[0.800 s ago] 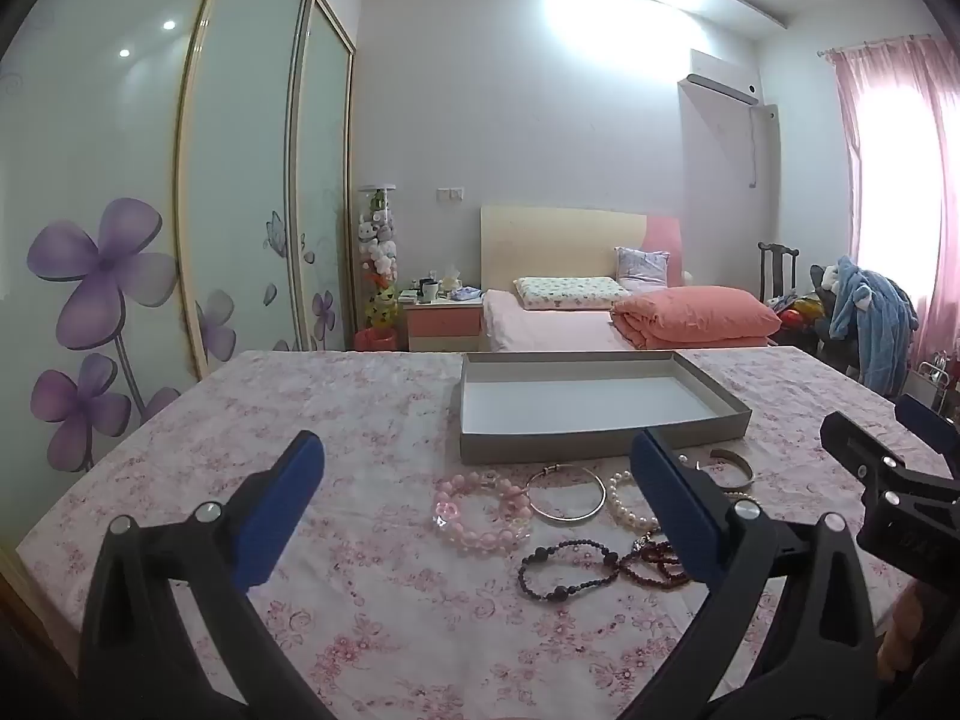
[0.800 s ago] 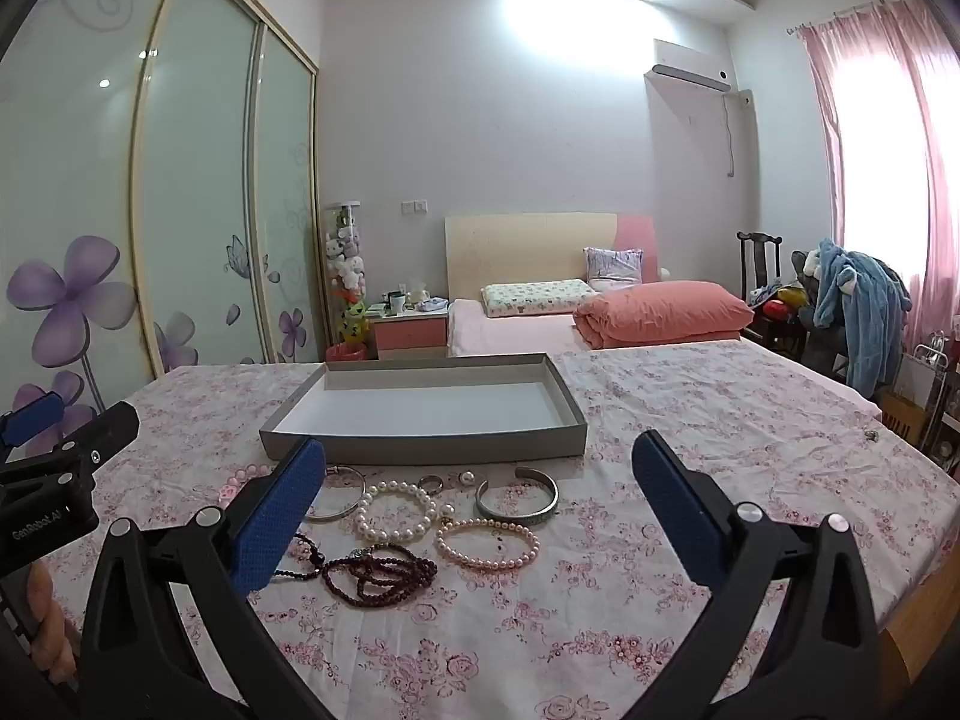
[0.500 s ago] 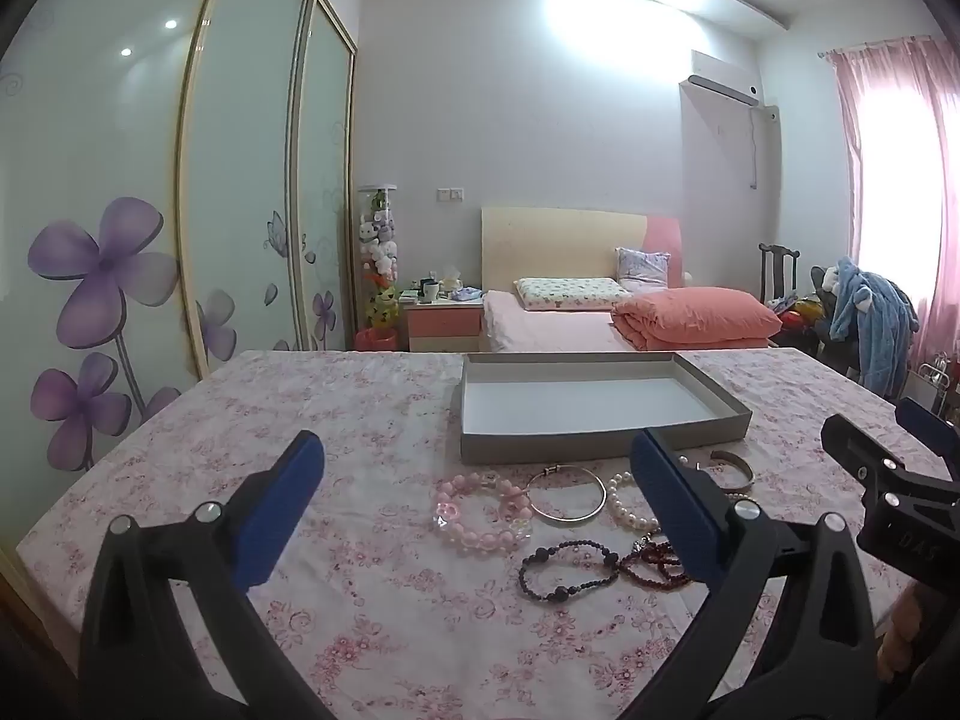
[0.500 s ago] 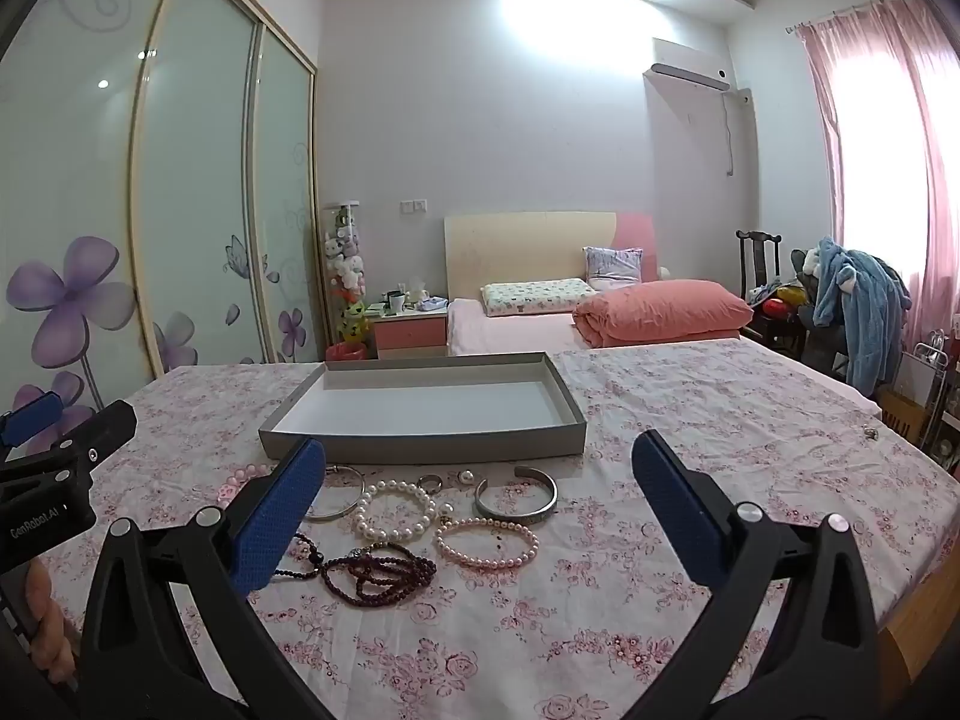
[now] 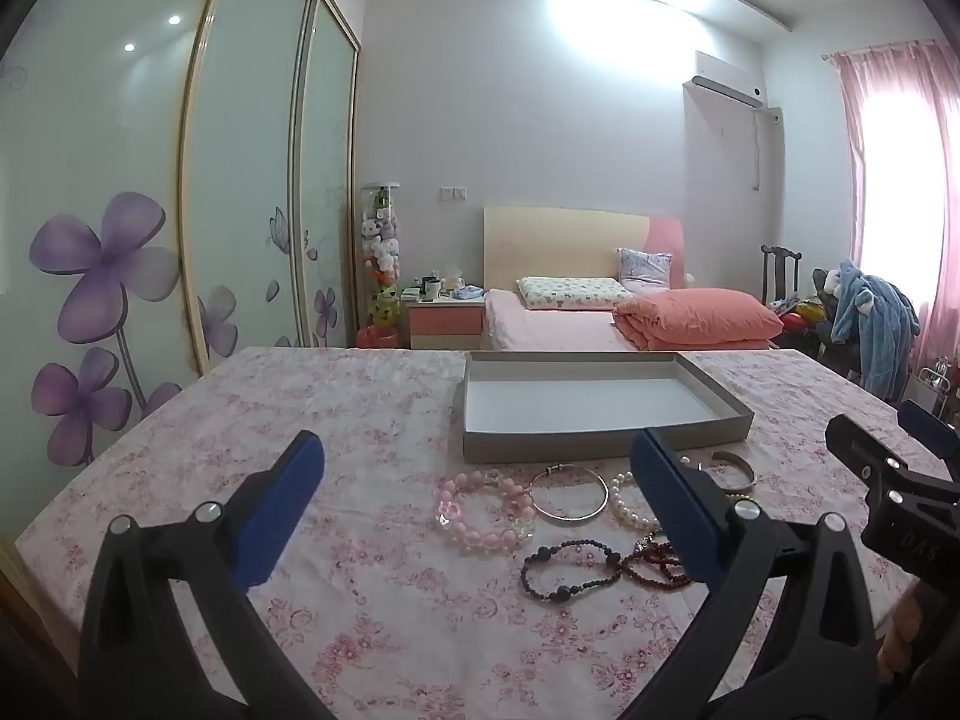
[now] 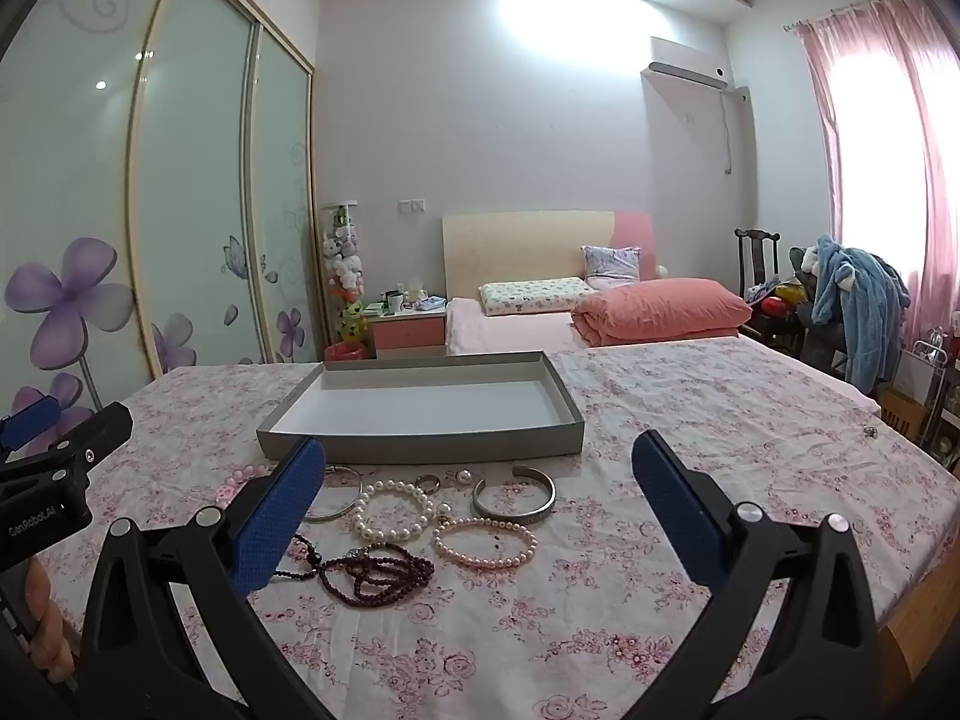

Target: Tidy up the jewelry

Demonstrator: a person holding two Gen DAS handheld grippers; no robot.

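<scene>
From the left wrist view, your left hand-held gripper (image 5: 477,501) hangs above the flowered surface (image 5: 336,420) with its blue pads spread wide and nothing between them. Ahead sits a shallow grey tray (image 5: 600,444), empty. Just in front of the tray lies the jewelry: a pink bead bracelet (image 5: 483,517), a thin silver bangle (image 5: 570,492) beside it, and a dark bead bracelet (image 5: 570,570) nearer to you. Pearls and a dark red bead strand lie partly behind the right pad. Your right hand-held gripper (image 5: 888,450) shows at the far right edge.

From the right wrist view, that right hand-held gripper is also spread wide and empty. Between its pads lie a white pearl bracelet (image 6: 393,510), a pink pearl bracelet (image 6: 485,542), an open silver cuff (image 6: 514,499), a small ring (image 6: 428,482) and the dark red bead strand (image 6: 378,576).

No piece has reached the tray, so the task appears to be at its start, with the first pick not yet made. The next move likely calls for lowering one gripper onto a single bracelet and closing on its beads without dragging neighbours.
</scene>
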